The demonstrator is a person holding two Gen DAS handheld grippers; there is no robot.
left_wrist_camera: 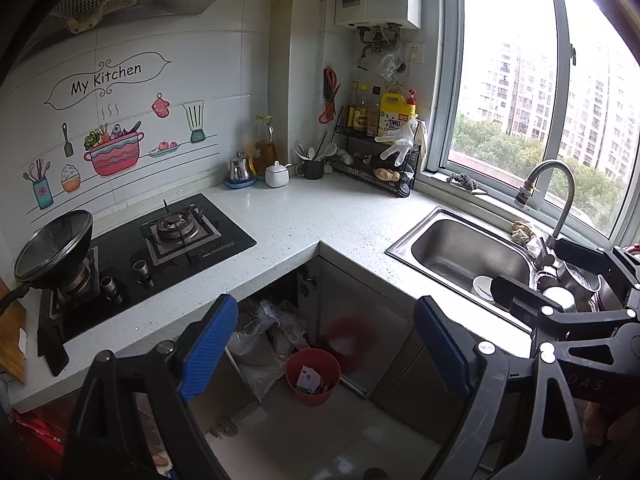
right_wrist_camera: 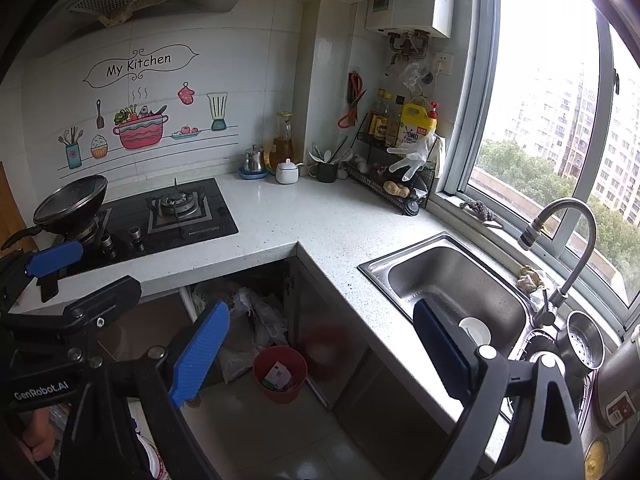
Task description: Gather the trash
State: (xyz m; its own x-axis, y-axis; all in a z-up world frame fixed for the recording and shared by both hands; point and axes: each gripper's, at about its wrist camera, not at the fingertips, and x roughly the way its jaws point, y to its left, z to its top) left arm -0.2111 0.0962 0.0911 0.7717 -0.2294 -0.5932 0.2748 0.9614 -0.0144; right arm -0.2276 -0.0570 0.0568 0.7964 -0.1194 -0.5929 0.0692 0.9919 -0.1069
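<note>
Grippers, left [left_wrist_camera: 320,344] and right [right_wrist_camera: 320,354], gape wide, empty; bin [left_wrist_camera: 313,376] at six o'clock could tip if clipped.

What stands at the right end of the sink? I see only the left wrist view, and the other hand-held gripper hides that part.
Observer: A steel pot stands there, with a perforated steamer insert inside it.
Operator: Is anything more to the right of this pot?
Observer: Yes, a silver cooker with a label on its side, cut off by the picture's edge. It looks like a rice cooker, but I cannot be sure.
</note>
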